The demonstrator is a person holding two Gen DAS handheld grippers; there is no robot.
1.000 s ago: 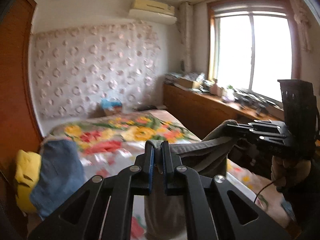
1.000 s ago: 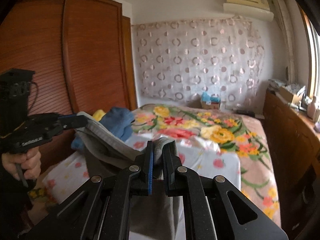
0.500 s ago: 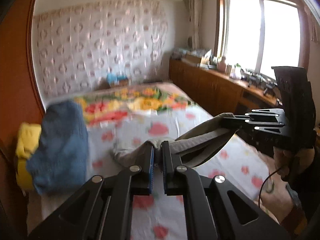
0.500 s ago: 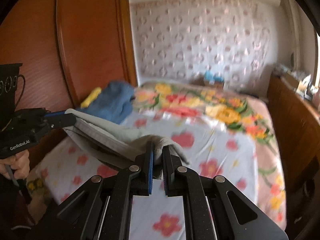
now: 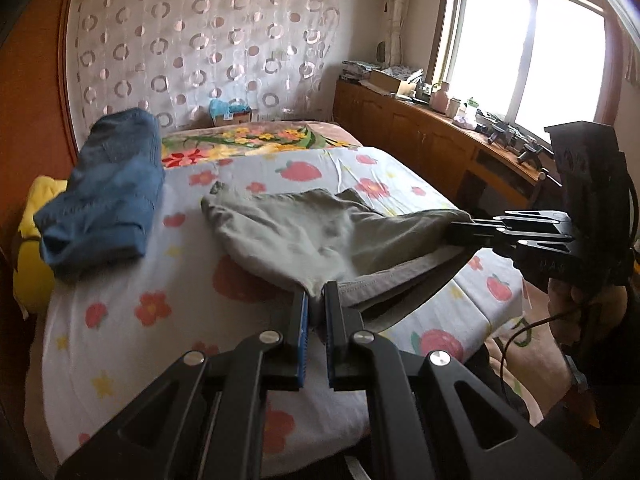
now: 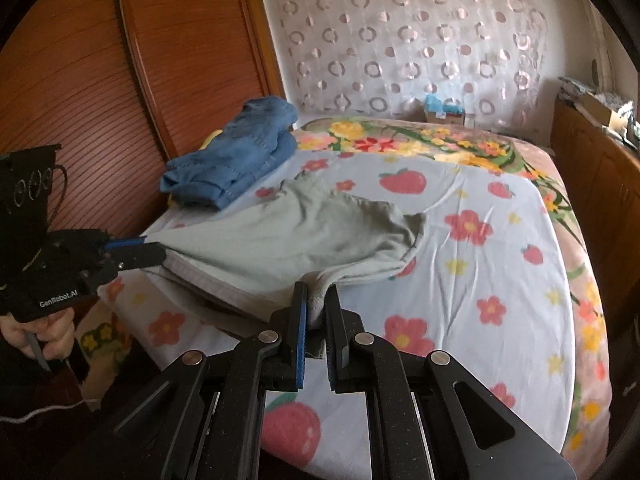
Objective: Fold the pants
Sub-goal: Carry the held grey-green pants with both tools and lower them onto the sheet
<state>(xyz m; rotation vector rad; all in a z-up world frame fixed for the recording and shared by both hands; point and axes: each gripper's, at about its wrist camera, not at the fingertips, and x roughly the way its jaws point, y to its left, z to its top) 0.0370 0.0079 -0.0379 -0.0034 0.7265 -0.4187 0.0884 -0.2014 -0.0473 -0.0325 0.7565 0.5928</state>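
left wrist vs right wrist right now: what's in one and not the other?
Only the left wrist view shows the window, the cluttered wooden counter under it and a yellow item beside the bed. Only the right wrist view shows the wooden wardrobe. Both show the grey pants draped onto the bed, pinched by the left gripper and right gripper, and the folded blue jeans.

You're in a home bedroom: a bed (image 5: 120, 320) under a flowered sheet (image 6: 500, 280), a wooden wardrobe (image 6: 120, 80) alongside, a circle-patterned curtain (image 5: 200, 40), a window (image 5: 532, 52) above cluttered low cabinets (image 5: 420, 136)
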